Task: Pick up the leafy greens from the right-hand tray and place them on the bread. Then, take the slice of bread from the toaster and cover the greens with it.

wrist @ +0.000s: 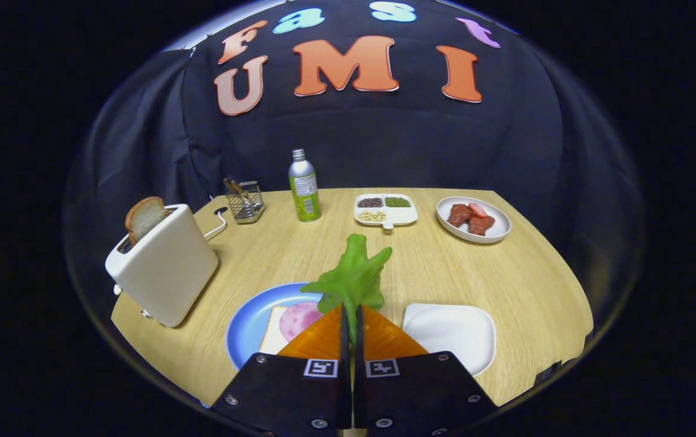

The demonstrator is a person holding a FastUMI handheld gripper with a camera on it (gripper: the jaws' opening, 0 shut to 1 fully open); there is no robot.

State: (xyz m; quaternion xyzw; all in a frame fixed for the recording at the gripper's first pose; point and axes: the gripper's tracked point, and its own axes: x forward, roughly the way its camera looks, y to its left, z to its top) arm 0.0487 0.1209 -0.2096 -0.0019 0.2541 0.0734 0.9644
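The gripper has orange wedge fingers on black screwed plates bearing square black-and-white markers.

This is a pretend kitchen set up inside a booth, not a real home. A black cloth hangs all around the back as the wall. In front of it is a round wooden desk laid out for making a sandwich. On it stand a white toaster with a slice of bread poking out, a bottle, a small wire basket, a dish of beans with little parts, a plate of meat, a blue plate and a white tray. The food looks like toy food.
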